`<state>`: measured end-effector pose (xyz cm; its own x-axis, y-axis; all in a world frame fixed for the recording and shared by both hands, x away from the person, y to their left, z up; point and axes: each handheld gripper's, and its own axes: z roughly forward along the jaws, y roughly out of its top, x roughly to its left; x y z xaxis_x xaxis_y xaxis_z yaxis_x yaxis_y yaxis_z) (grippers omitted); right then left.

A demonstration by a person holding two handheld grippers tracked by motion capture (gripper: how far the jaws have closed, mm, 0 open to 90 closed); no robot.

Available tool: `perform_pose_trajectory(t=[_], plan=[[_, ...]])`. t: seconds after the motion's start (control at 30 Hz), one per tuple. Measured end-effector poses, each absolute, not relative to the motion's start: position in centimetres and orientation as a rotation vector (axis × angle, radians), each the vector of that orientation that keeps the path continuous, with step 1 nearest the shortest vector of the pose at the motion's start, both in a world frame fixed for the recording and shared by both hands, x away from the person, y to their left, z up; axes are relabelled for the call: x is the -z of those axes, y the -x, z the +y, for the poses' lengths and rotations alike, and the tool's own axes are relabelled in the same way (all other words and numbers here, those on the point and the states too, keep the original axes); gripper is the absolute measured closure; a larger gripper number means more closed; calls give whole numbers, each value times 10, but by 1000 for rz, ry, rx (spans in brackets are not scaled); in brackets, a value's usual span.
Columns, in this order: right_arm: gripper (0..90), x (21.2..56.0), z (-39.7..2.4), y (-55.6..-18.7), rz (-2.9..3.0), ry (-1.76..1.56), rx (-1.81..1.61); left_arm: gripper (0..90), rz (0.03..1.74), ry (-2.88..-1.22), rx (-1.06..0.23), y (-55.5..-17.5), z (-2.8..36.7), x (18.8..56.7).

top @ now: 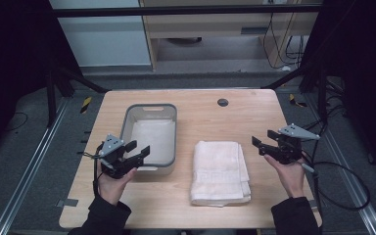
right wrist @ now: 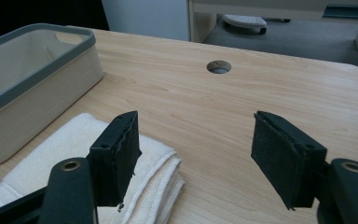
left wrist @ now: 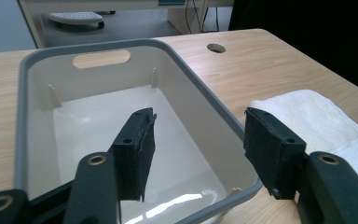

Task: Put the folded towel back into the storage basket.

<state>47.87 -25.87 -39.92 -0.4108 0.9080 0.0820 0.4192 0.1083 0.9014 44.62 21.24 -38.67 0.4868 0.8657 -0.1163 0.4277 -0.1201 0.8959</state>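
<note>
A folded white towel (top: 220, 171) lies on the wooden table (top: 254, 112), right of a white bin with a grey rim (top: 125, 128). My left gripper (top: 138, 148) hovers open over the bin's near left corner, nothing between its jaws. In the left gripper view the left gripper (left wrist: 198, 119) looks into the empty bin (left wrist: 205, 95), with the towel (left wrist: 317, 116) to its right. My right gripper (top: 264, 139) is open, held just right of the towel and pointing left. The right gripper view has the right gripper (right wrist: 196, 123) above the towel's edge (right wrist: 74, 144), the bin (right wrist: 42, 79) at its left.
A round cable hole (top: 223, 102) sits near the table's far edge. Metal rails run along the floor on both sides, and a black cable (top: 342, 196) loops off the table's right edge. Bare tabletop lies beyond the towel.
</note>
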Motion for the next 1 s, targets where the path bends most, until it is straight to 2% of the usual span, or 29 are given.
perform_pose_trajectory(t=[0.6,1.0], plan=[[314,407,-248,-489,1934,-1301,-1255,421,1020,-1843,-483,-442,162,406],[306,416,-238,-495,1974,-1315,-1270,414,987,-1867,-440,-438,147,411]])
